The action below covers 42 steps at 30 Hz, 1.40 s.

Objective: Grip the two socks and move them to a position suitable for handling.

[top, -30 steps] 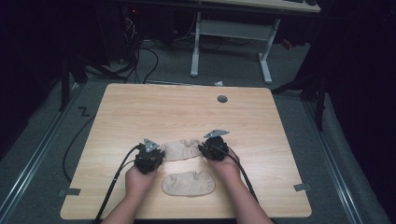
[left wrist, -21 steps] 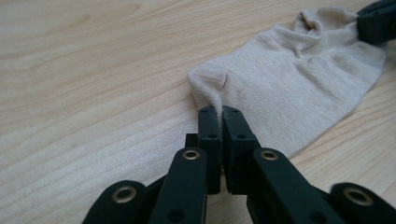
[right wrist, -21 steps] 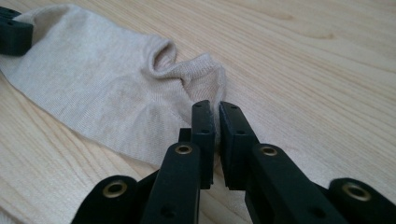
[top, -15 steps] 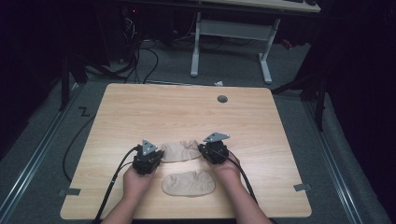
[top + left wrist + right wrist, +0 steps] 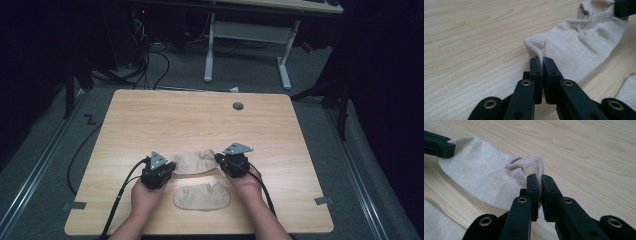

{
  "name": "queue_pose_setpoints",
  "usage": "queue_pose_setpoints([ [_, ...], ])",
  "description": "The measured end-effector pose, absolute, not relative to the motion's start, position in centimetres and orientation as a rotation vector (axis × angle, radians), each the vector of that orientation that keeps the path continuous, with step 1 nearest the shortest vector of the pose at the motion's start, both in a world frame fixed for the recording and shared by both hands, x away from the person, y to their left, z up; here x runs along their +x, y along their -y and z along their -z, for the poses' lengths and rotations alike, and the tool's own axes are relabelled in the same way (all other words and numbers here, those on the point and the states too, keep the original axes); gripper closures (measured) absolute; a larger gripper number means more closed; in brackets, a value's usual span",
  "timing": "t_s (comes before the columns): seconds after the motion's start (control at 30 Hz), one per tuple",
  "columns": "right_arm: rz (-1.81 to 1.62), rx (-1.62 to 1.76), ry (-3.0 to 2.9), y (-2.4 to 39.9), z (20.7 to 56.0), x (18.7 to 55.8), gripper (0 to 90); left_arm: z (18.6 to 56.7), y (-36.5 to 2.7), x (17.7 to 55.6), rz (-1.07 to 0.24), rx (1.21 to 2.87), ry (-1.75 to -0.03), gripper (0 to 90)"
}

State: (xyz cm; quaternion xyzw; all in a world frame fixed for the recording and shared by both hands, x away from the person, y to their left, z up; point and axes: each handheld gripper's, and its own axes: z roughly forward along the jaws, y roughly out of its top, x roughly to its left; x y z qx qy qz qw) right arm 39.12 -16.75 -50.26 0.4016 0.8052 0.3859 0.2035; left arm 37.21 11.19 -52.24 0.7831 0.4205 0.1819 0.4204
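Left gripper [image 5: 169,166] pinching one end of the beige sock [image 5: 194,161], right gripper [image 5: 219,159] pinching its other end, jaws just having been closing on the fabric, sock lying at 6 o'clock of the wooden table [image 5: 200,115], second sock [image 5: 201,197] lying just beside it toward 6 o'clock.

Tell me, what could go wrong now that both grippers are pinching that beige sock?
The left gripper and right gripper each pinch just a thin fold at opposite ends of the far sock, so an edge might slip free when lifted. The near sock lies close beside it on the table, so the hanging fabric could drag it out of place.
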Motion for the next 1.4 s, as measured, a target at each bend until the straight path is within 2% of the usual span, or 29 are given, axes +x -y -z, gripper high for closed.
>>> queue_pose_setpoints([
  [0.3,-1.096,1.104,-2.243,16.9,49.9,38.4,85.4,51.6,-11.4,36.3,-0.424,1.949,-1.011,86.9],
  [0.6,-1.118,1.043,-2.240,17.1,48.7,35.8,85.3,49.6,-12.2,34.7,-0.416,1.969,-0.935,86.9],
  [0.8,-1.129,1.017,-2.234,17.3,48.3,33.1,85.3,48.7,-12.5,32.6,-0.415,2.055,-0.850,86.9],
  [1.03,-1.129,0.989,-2.245,17.5,48.3,30.2,85.3,49.4,-12.2,30.9,-0.348,2.055,-0.840,86.9],
  [1.13,-1.119,0.991,-2.247,17.8,48.4,28.9,85.3,49.4,-11.9,30.2,-0.360,2.072,-0.824,86.9],
  [1.4,-1.093,1.007,-2.277,18.4,49.2,27.4,85.3,49.9,-11.8,29.5,-0.333,2.095,-0.828,86.9],
])
